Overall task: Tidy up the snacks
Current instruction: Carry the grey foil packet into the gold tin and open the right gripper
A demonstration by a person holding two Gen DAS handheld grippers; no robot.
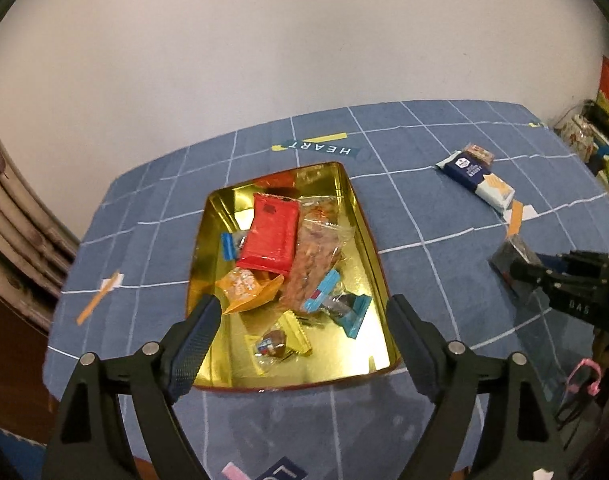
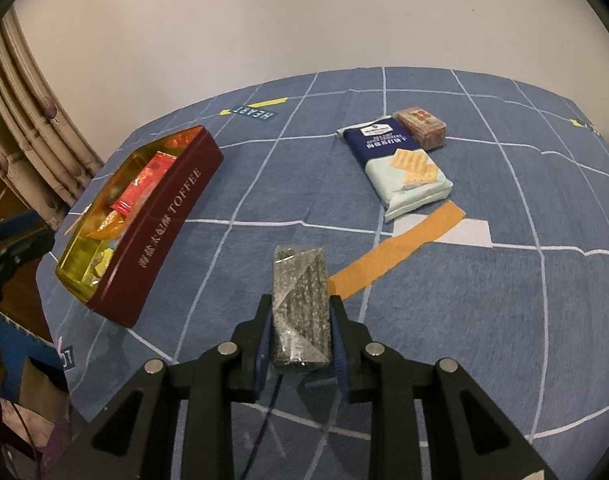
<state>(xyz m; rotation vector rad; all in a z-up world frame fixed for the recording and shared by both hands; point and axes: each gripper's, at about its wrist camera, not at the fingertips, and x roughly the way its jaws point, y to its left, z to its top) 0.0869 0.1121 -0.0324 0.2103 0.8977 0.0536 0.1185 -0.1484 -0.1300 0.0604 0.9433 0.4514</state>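
Counter under blue grid cloth (image 2: 504, 240), wall at 12 o'clock; open room mid-cloth. Dark red TOFFEE tin, gold inside (image 2: 172, 216), at 10 o'clock, part filled. Blue-white cracker pack (image 2: 396, 164) and small brown block (image 2: 422, 126) at 1 o'clock, unsorted. Right hand-held gripper (image 2: 300, 336) clamps dark speckled wrapped bar (image 2: 300, 300). Left hand-held gripper (image 1: 304, 320) wide, empty, over tin.

We see our right gripper (image 2: 300, 328) clamped on a dark speckled bar (image 2: 301, 308) lying on the blue grid cloth (image 2: 504, 280). At ten o'clock stands the red toffee tin (image 2: 160, 236), open and filled with wrapped snacks. At one o'clock a blue cracker pack (image 2: 396, 168) touches a small brown packet (image 2: 422, 127).
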